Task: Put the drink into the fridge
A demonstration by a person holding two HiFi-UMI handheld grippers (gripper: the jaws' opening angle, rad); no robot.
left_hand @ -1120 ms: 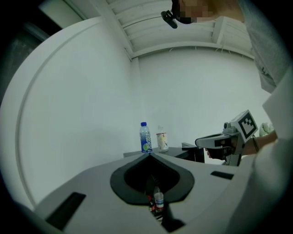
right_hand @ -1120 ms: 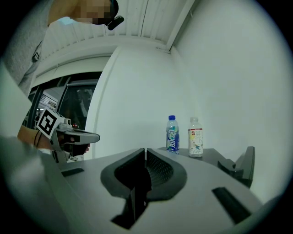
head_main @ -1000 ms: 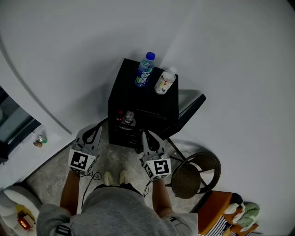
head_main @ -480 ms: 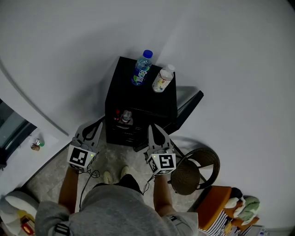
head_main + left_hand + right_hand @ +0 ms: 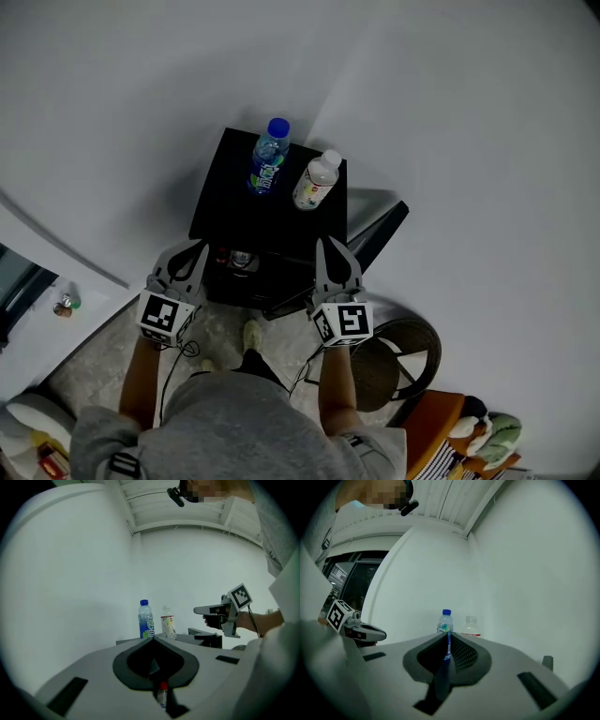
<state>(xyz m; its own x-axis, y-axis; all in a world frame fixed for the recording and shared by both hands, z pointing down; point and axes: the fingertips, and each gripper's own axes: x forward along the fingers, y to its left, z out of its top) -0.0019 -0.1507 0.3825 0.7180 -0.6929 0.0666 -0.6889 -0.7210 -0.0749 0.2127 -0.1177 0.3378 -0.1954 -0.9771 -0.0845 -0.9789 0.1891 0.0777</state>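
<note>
On the left of the head view, the left hand-held gripper (image 5: 194,251) is pointing level toward the open front of a black fridge (image 5: 239,202). Its jaws are lying together and gripping nothing. Just ahead of it, a small red-capped bottle (image 5: 161,697) is standing inside the fridge. On the fridge's flat top, a blue-capped drink bottle (image 5: 267,157) is standing upright. A white drink bottle (image 5: 314,181) is standing just to its right, close by but not touching it. Neither hand-held gripper is touching either drink. Further right, the right hand-held gripper (image 5: 330,248) is also pointing level at the fridge front, its jaws drawn in to a thin slit and holding nothing. Beyond it, the fridge door (image 5: 380,225) is hanging open toward the right. A round woven stool (image 5: 398,361) is standing on the floor beside the person's right arm.
</note>
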